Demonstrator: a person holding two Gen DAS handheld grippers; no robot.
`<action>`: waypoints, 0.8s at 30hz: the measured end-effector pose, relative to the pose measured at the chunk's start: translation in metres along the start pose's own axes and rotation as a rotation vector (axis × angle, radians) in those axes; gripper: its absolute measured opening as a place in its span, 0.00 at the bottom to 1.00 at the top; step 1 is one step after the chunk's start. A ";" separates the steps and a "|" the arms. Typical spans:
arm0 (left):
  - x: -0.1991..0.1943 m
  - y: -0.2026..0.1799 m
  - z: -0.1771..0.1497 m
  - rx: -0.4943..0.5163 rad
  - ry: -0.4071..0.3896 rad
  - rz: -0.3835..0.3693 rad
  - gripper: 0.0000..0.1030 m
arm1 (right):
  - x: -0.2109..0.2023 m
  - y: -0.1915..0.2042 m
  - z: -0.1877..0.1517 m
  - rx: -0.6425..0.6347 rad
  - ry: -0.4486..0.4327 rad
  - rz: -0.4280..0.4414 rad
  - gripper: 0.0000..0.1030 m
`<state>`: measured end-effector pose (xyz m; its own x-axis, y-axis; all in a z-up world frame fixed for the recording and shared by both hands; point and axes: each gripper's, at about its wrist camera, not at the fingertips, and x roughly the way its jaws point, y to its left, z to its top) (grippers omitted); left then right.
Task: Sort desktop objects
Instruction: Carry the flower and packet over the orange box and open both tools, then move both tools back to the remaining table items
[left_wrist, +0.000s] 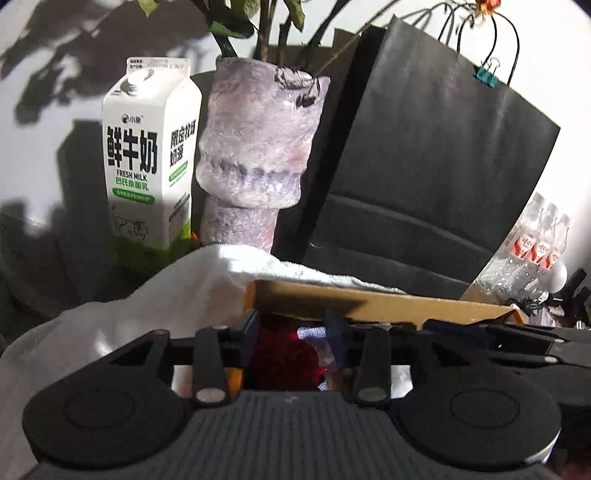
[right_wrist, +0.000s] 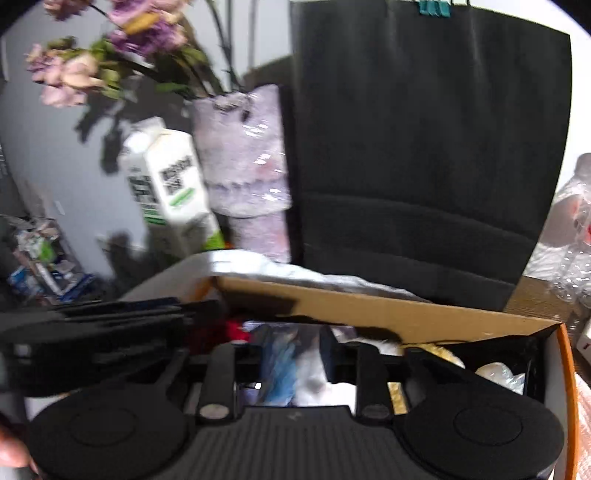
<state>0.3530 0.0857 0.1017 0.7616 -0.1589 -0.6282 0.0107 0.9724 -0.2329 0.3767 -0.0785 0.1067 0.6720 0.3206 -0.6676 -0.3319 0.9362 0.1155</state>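
Note:
Both grippers reach down into an open cardboard box (left_wrist: 388, 301), which also shows in the right wrist view (right_wrist: 406, 308). My left gripper (left_wrist: 293, 334) has its jaws apart around a red fuzzy object (left_wrist: 280, 354) in the box; I cannot tell whether the pads touch it. My right gripper (right_wrist: 293, 354) is open over a blue and white wrapped item (right_wrist: 284, 365) among mixed clutter. The left gripper's black body (right_wrist: 110, 332) shows at the left of the right wrist view. The right gripper's body (left_wrist: 517, 339) shows at the right of the left wrist view.
Behind the box stand a white milk carton (left_wrist: 147, 155), a bubble-wrapped vase (left_wrist: 258, 147) with flower stems, and a black paper bag (left_wrist: 436, 147). A white towel (left_wrist: 147, 306) drapes over the box's left edge. Water bottles (left_wrist: 532, 243) stand at the right.

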 end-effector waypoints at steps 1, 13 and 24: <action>-0.004 0.001 0.002 0.005 -0.008 0.000 0.52 | -0.003 -0.001 0.002 -0.008 -0.010 -0.001 0.41; -0.064 -0.022 -0.004 0.069 0.016 0.205 0.99 | -0.073 -0.025 -0.005 -0.030 0.019 -0.150 0.68; -0.163 -0.064 -0.102 0.204 0.019 0.151 1.00 | -0.178 -0.028 -0.099 -0.133 -0.054 -0.124 0.84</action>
<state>0.1618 0.0320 0.1434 0.7520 -0.0101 -0.6591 0.0298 0.9994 0.0187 0.2012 -0.1764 0.1495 0.7467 0.2149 -0.6294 -0.3268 0.9428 -0.0658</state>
